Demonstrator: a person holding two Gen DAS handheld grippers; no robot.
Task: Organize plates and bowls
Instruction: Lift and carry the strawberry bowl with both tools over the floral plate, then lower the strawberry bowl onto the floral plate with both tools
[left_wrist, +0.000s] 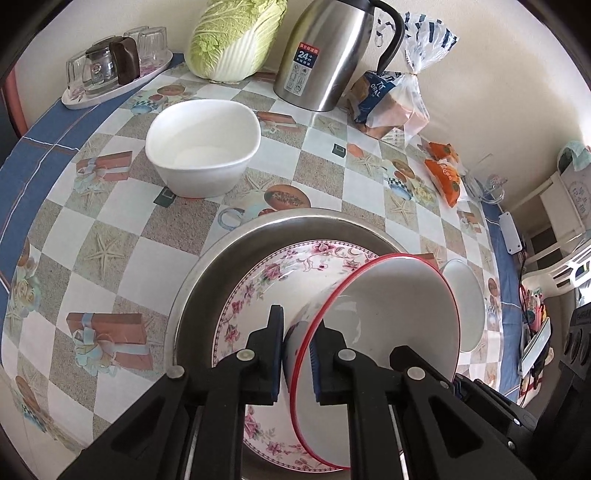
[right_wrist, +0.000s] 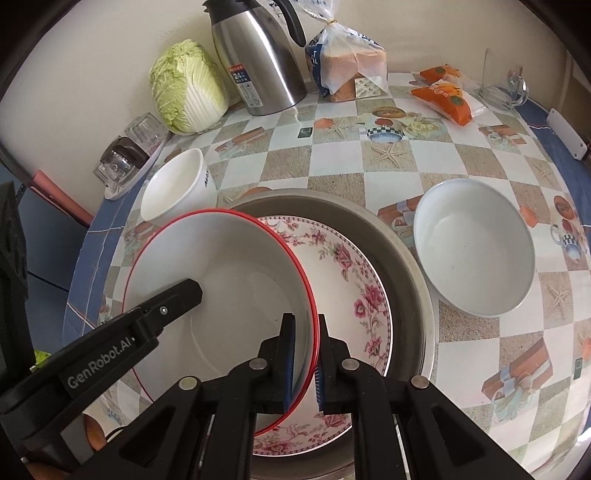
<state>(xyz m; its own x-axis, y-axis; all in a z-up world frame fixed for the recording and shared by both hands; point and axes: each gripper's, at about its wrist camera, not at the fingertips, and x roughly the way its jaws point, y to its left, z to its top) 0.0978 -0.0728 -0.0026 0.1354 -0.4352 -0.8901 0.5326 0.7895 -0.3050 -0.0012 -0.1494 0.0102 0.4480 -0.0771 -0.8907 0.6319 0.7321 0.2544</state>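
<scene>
Red-rimmed bowl (left_wrist: 388, 314) held over the stacked dishes, both grippers pinching its rim.

From the left wrist, the left gripper (left_wrist: 297, 354) clamps the bowl's wall, tilted above the floral plate (left_wrist: 258, 291) in the steel pan (left_wrist: 207, 280); a white bowl (left_wrist: 203, 147) waits beyond. From the right wrist, the right gripper (right_wrist: 306, 362) grips the near rim, and a grey bowl (right_wrist: 476, 251) stands apart. Next, I'd guess, comes levelling it and lowering it onto the plate.

Both wrist views look down closely, sharing the red-rimmed bowl (left_wrist: 388, 314).
</scene>
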